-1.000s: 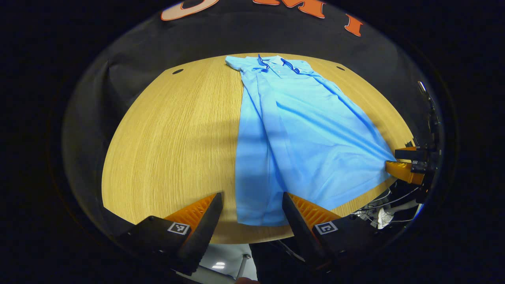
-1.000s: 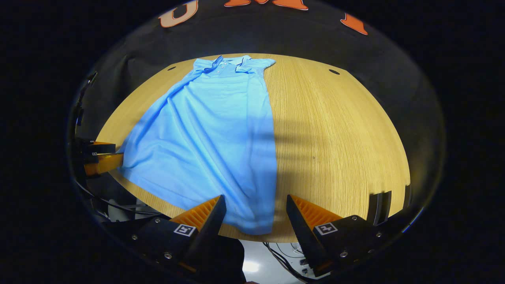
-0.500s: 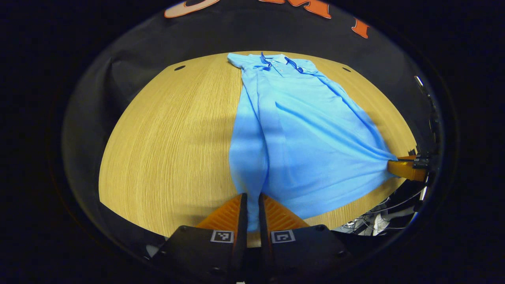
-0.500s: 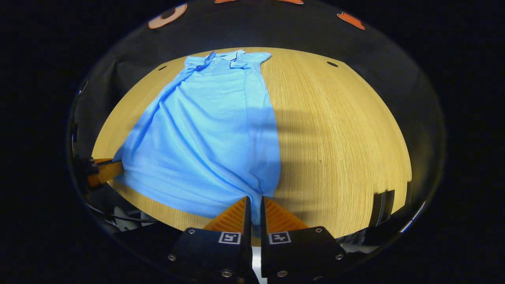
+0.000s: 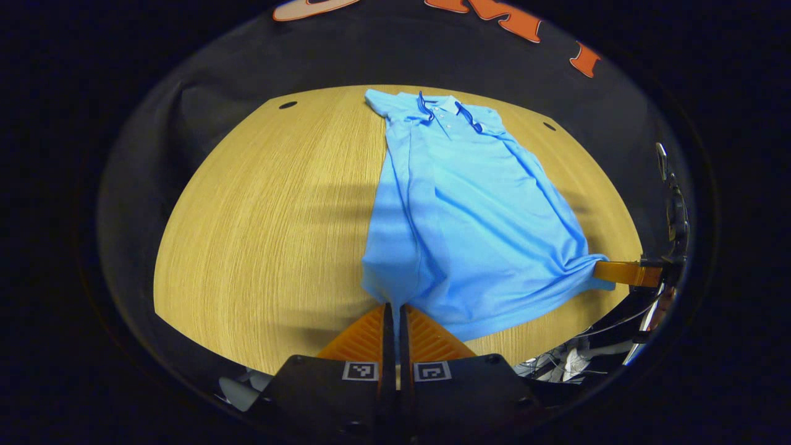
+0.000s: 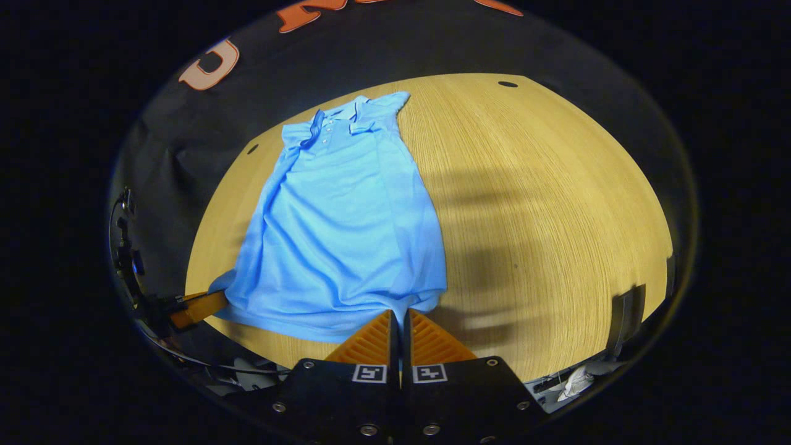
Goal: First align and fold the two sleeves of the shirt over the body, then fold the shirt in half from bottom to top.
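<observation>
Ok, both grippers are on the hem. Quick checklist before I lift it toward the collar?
1. Left gripper shut on shirt hem corner: ok.
2. Right gripper shut on the other hem corner: ok.
3. Sleeves folded over the body: ok.
4. Collar lying flat at the far end: ok.
5. Hem taut between grippers: not ok, it bunches at both grips.
6. Table bare beside shirt: ok.

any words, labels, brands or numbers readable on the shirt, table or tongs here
No readable text on any of them.
Shirt: no print, logo or tag that can be read.
Table: bare wood grain, no marking.
Left tongs: two small square black-and-white marker patterns, no letters or numbers.
Right tongs: the same kind of square markers, no words.
</observation>
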### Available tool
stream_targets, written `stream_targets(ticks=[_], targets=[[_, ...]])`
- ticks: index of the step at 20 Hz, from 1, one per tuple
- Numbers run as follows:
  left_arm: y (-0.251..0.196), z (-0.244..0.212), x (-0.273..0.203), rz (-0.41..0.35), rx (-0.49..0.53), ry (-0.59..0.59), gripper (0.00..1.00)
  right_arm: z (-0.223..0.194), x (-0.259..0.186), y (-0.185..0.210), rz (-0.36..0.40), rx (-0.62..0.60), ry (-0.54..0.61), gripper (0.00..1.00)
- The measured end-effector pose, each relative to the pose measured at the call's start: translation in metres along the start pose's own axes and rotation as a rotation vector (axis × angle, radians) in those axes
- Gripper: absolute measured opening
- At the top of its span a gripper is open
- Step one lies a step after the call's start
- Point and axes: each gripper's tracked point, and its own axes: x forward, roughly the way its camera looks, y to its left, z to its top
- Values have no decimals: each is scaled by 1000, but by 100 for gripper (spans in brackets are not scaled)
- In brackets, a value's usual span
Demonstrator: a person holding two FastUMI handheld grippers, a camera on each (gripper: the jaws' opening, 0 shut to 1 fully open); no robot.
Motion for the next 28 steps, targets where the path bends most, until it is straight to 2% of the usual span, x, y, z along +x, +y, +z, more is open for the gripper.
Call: stream_targets(ticks=[7,14,19,28], targets=[[5,96,-12,-22,-6,-124,7,86,-18,16,33,0,-112,1],[9,183,-6,-40,-5,-215,7,168,-13,31,54,26,-170,1],[21,242,19,-48,-11,-256,7,218,1,37,57,7,-189,1],[49,353,89,-60,-13,-301,7,328,54,40,25,-34,-235,1]])
